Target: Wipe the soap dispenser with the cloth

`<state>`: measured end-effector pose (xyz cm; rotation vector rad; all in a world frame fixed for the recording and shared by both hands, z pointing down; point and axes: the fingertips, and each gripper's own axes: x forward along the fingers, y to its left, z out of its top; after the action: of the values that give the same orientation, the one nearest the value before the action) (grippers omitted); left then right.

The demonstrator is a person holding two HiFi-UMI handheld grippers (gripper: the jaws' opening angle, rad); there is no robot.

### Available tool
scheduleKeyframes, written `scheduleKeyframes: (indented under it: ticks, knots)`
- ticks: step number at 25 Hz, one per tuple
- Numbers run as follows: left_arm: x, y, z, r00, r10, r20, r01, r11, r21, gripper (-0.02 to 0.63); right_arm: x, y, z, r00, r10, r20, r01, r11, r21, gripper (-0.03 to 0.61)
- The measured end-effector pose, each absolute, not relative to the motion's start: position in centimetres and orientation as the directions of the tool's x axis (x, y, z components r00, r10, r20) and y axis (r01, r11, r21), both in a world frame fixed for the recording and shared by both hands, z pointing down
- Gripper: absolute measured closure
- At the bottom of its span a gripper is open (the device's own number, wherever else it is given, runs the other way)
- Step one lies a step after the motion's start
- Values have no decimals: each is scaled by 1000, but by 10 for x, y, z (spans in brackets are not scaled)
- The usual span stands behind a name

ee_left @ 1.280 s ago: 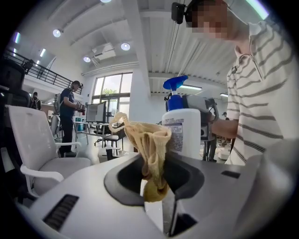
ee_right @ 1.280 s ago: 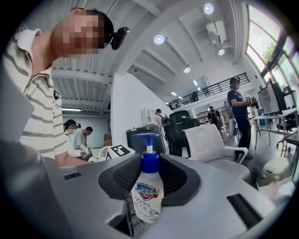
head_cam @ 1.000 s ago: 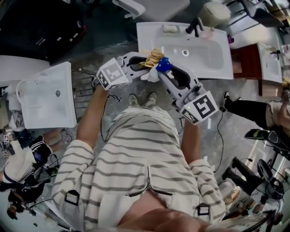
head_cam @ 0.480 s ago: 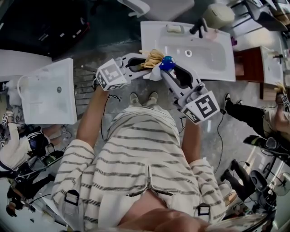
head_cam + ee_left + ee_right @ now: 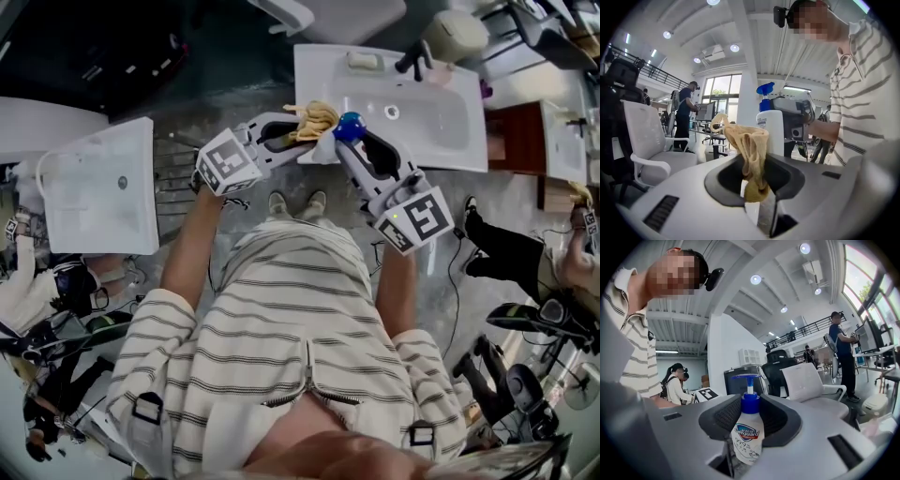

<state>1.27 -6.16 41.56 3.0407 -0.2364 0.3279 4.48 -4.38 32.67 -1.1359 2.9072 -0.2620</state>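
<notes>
Cloth [image 5: 750, 143] barely moved; wiping hardly begun, I think.
Left tongs [image 5: 302, 129] pinch it; right tongs [image 5: 345, 141] clamp the soap dispenser [image 5: 747, 430].

- Hemmed in at the front by the white basin [image 5: 441, 127] and its black faucet [image 5: 412, 58] (straight ahead of both grippers).
- Closed between left gripper [image 5: 302, 127] and right gripper [image 5: 340, 142] by cloth [image 5: 315, 118] and soap dispenser [image 5: 349, 126], just beside each other.
- Open leftward over grey floor [image 5: 211, 103], as far as a second basin [image 5: 94, 202].
- Crowded on the right by a person's legs [image 5: 511, 239].
</notes>
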Motion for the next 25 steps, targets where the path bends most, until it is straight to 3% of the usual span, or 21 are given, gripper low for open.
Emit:
scheduleKeyframes:
  ticks: [10,25]
  knots:
    - [6,-71,402,962,-213,171,-227,-972,64,503,49,-57,328,-704,-707,59,-706,690,-160,453]
    - [3,-72,402,851,-511,124,-524,-844,114,503,60,-71,341,-594,-795,120,-803,579,-141,453]
